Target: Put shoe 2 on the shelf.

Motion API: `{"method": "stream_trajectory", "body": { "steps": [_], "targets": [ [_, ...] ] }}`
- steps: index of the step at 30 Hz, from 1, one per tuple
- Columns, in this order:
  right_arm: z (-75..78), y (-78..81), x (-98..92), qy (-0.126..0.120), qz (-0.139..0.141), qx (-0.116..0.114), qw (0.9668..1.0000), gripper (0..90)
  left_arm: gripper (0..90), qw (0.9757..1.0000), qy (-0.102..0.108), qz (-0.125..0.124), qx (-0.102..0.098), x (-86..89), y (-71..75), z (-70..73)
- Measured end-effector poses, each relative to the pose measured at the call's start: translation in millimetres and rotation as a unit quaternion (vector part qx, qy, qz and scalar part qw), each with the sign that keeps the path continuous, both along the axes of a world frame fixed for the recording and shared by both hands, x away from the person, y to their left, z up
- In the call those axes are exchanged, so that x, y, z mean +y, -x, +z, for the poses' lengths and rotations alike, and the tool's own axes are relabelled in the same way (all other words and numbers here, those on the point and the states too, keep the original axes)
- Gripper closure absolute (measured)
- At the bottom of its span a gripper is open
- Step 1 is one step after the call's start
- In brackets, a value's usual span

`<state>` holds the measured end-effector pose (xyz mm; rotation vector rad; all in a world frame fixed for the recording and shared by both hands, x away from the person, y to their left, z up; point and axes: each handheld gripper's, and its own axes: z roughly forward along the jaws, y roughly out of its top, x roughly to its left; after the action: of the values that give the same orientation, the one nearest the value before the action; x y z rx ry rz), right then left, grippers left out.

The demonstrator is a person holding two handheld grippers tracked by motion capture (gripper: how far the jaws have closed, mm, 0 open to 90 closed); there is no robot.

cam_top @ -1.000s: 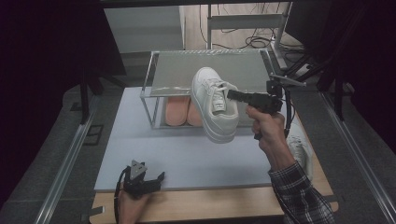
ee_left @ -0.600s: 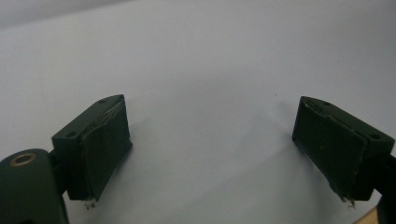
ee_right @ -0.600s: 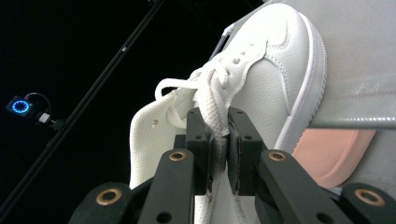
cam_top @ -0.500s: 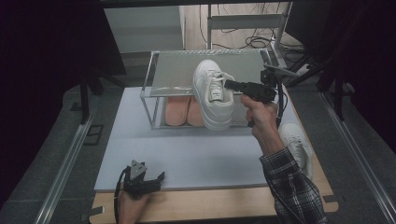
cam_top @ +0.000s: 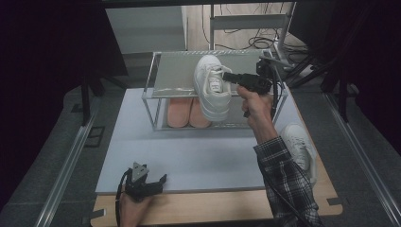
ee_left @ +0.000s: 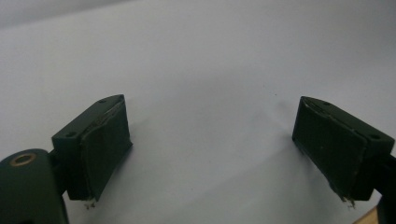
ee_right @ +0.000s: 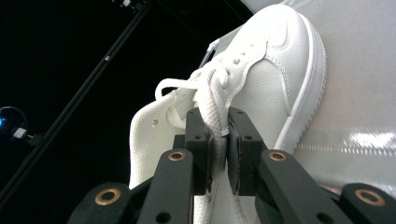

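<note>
Your right gripper (cam_top: 227,77) holds a white shoe (cam_top: 212,88) above the top shelf of the shoe rack (cam_top: 176,73). In the right gripper view its jaws stand nearly closed, clamped on the side wall of the shoe (ee_right: 261,79) at the lacing, with the wall and a lace pinched between the pads. In the high view the shoe hangs over the right half of the rack, toe pointing toward the far edge of the shelf and heel reaching past the rack's near edge; whether its sole touches the shelf cannot be told. Your right hand (cam_top: 255,101) grips the tool just right of the shoe, in front of the rack's right end. On the lower level of the rack lie two pink insoles (cam_top: 189,112), side by side, beneath the left side of the shoe. A second white shoe (cam_top: 298,144) lies on the table well in front of the rack's right corner, beside your checked sleeve (cam_top: 288,182). Your left gripper (cam_top: 163,179) rests well in front of the rack's left end, at the near edge of the grey mat (cam_top: 198,151). Its jaws stand wide open with nothing between the pads (ee_left: 105,144), only bare mat (ee_left: 210,93) below them.
</note>
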<state>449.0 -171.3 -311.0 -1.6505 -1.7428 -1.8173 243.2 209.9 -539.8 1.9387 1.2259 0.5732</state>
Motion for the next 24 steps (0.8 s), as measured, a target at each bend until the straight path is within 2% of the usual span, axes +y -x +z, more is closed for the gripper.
{"method": "stream_trajectory", "body": {
  "steps": [2, 5, 9, 11, 16, 19, 24],
  "targets": [
    [-0.5, -5.2, 3.6, 0.005, -0.006, 0.001, 1.0, 79.6, 11.1, 1.0, 0.0, 0.0, 0.0, 0.0, 0.0, 0.0],
    [-1.5, -10.4, 7.3, 0.001, -0.002, -0.002, 1.0, 77.0, 11.1, 1.0, 0.0, 0.0, 0.0, 0.0, 0.0, 0.0],
    [-1.4, -11.7, 8.4, 0.001, -0.002, -0.01, 0.9999, 70.1, 11.1, 1.0, 0.0, 0.0, 0.0, -0.1, 0.0, 0.0],
    [-1.3, -11.0, 9.0, 0.003, 0.001, -0.019, 0.9998, 63.0, 11.1, 1.0, 0.0, 0.0, 0.0, 0.0, 0.0, 0.0],
    [-4.4, -11.5, 7.7, 0.004, 0.003, -0.022, 0.9998, 53.5, 11.1, 1.0, 0.0, 0.0, 0.0, -0.1, 0.0, 0.0],
    [-5.0, -11.4, 6.0, 0.0, 0.006, -0.02, 0.9998, 51.7, 11.1, 1.0, 0.0, 0.0, 0.0, -0.1, 0.0, 0.0],
    [-1.5, -8.3, 2.0, -0.005, 0.005, -0.029, 0.9995, 50.8, 11.1, 1.0, 0.0, 0.0, 0.0, -0.1, 0.0, 0.0]
  ]
}}
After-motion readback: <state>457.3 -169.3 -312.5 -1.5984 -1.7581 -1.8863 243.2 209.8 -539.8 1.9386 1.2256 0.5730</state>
